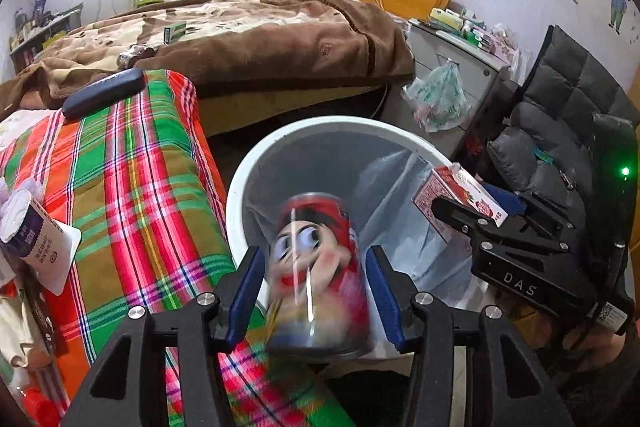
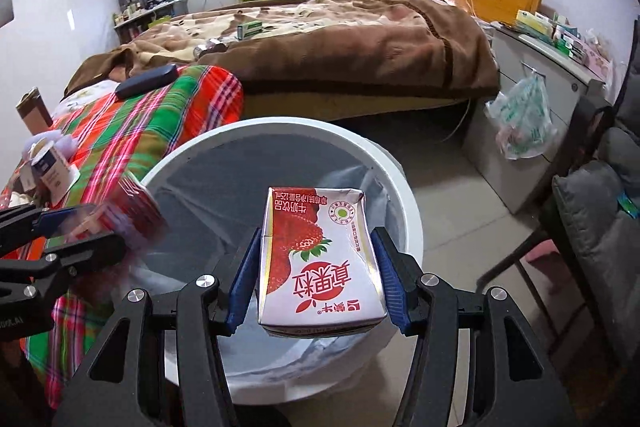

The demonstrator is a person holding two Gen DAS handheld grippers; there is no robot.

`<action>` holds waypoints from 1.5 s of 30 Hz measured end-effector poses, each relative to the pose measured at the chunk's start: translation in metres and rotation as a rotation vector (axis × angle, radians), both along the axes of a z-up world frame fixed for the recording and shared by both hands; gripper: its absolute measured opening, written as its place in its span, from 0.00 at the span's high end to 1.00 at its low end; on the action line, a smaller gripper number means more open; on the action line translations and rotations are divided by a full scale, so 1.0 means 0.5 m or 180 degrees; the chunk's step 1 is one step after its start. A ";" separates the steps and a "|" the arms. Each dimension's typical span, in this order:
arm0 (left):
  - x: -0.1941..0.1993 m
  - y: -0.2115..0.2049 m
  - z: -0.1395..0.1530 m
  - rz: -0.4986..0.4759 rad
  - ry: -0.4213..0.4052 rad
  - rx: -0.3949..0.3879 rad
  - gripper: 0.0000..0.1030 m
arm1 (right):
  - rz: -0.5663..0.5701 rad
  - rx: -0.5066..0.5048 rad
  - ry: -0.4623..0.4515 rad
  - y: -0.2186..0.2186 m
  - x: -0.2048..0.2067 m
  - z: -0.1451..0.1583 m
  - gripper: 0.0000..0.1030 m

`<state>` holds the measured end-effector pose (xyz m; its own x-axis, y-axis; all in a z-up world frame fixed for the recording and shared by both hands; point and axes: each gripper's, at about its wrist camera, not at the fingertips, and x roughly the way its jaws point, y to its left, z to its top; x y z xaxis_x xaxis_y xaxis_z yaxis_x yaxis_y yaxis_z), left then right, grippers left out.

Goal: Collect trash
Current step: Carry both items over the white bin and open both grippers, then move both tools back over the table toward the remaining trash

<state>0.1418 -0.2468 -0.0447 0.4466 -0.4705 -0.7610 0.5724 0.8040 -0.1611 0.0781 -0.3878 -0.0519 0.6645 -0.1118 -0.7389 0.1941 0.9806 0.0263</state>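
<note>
My left gripper [image 1: 316,287] holds a red can with a cartoon face [image 1: 320,279]; the can is motion-blurred and its sides sit a little apart from the blue pads. It hangs over the near rim of a white trash bin [image 1: 256,163] lined with a clear bag. My right gripper [image 2: 320,279] is shut on a strawberry milk carton [image 2: 320,263] above the same bin [image 2: 400,187]. The right gripper and carton [image 1: 460,199] show at the right in the left wrist view. The left gripper and blurred can [image 2: 132,211] show at the left in the right wrist view.
A plaid-covered surface [image 1: 132,187] left of the bin carries a yoghurt cup [image 1: 36,239], a dark case [image 1: 104,93] and other litter. Behind stand a bed with a brown blanket [image 1: 260,39], a grey cabinet with a hanging plastic bag [image 1: 438,99], and a padded chair [image 1: 560,131].
</note>
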 end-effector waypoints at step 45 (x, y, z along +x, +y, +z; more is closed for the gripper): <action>-0.069 0.558 0.041 0.1878 -0.0245 -0.0164 0.31 | 0.0993 0.0103 -0.0388 0.299 0.000 0.048 0.37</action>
